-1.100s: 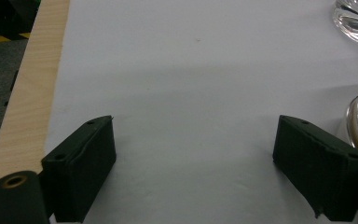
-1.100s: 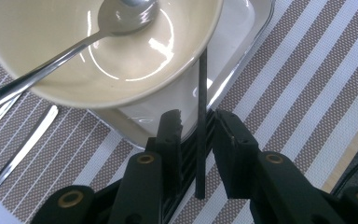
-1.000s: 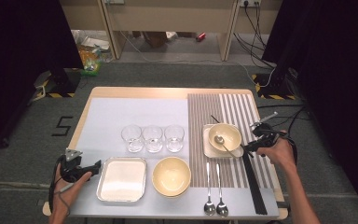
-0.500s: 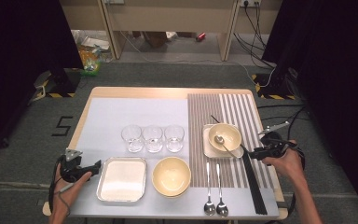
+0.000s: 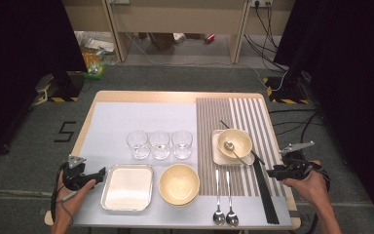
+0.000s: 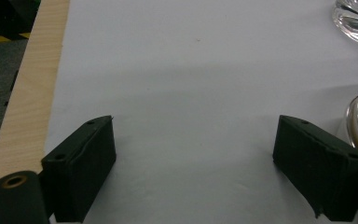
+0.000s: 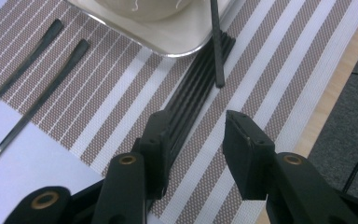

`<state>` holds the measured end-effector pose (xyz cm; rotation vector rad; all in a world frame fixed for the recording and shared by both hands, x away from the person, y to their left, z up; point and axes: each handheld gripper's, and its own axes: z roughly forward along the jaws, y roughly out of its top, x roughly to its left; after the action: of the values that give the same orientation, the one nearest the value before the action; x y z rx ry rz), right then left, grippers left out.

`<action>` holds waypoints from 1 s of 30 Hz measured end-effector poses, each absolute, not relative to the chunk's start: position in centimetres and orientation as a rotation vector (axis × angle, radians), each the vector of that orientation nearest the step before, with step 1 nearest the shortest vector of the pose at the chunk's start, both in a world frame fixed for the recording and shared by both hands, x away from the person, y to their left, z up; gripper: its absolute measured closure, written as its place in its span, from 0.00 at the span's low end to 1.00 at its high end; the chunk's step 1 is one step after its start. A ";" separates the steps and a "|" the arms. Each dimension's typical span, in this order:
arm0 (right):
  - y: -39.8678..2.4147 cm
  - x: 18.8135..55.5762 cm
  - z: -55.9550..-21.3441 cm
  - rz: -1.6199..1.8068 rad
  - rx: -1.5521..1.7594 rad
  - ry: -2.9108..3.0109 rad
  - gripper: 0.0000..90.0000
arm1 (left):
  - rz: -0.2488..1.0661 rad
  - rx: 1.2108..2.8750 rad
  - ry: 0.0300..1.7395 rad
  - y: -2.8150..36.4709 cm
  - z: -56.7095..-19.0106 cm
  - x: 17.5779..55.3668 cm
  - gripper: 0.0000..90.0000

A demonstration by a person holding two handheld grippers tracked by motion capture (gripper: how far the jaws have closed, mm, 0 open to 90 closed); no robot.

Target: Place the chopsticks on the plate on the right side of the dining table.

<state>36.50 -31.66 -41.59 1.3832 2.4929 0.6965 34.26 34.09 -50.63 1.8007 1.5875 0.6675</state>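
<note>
At the left edge of the tabletop (image 5: 107,105) we see the left tool (image 5: 95,174) resting low, its jaws spread wide over bare white mat with nothing between them; the metal tray (image 5: 126,187) lies just beside its right jaw, and in the left gripper view the tray's rim (image 6: 354,116) sits next to that jaw without touching it. Moving right past the three glasses (image 5: 159,144), the yellow bowl (image 5: 178,183) and the two spoons (image 5: 224,214), we reach the black chopsticks (image 5: 263,190) on the striped mat (image 5: 243,117), just left of the right tool (image 5: 272,172). Compared with a second ago, the right tool has drawn back from the small bowl on its plate (image 5: 233,144) toward the near right edge, and its jaws have just been opening. They now stand partly apart, holding nothing; in the right gripper view the right tool (image 7: 196,135) has its left jaw over the chopstick bundle (image 7: 193,100).
</note>
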 end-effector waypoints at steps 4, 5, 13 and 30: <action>-31.9 35.9 -41.9 0.696 1.392 2.488 0.68 | 0.666 1.804 1.587 34.1 -50.6 34.2 0.14; -31.9 35.7 -42.0 0.696 1.394 2.487 0.68 | 0.666 1.801 1.587 34.1 -50.6 34.3 0.14; -31.5 34.5 -42.7 0.673 1.378 2.514 0.68 | 0.668 1.802 1.588 34.1 -50.6 34.3 0.14; -31.4 32.9 -44.9 0.601 1.398 2.556 0.70 | 0.662 1.801 1.586 34.1 -50.6 34.2 0.14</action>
<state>32.92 -31.38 -44.90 1.3980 2.5558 0.6012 34.24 34.14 -50.61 1.8014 1.5855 0.6615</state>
